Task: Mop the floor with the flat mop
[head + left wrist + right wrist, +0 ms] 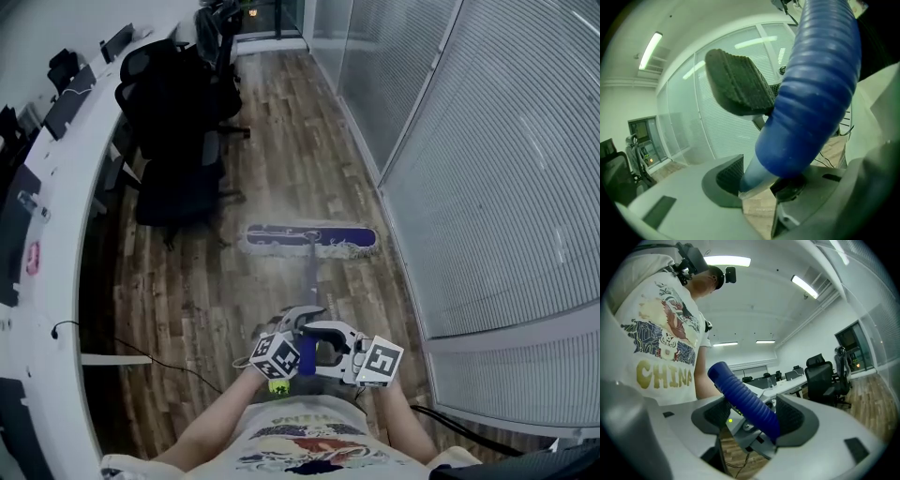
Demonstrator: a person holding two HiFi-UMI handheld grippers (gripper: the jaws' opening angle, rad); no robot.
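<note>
Wooden office floor [281,122] beside the glass partition [487,141] is bearing the flat mop [311,239], head lying flat, while left gripper [740,136] and right gripper [754,417] are both clamping its blue handle grip [740,394].

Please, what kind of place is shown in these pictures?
Most likely an open-plan office: a long curved white desk with dark monitors, black swivel office chairs beside it, and glass partition walls with pale blinds along the wooden plank floor.

A wooden plank floor [281,122] runs between a long curved white desk [52,272] with black office chairs [173,112] and a glass partition with blinds [487,169]. Ceiling tube lights [726,260] are on.
</note>
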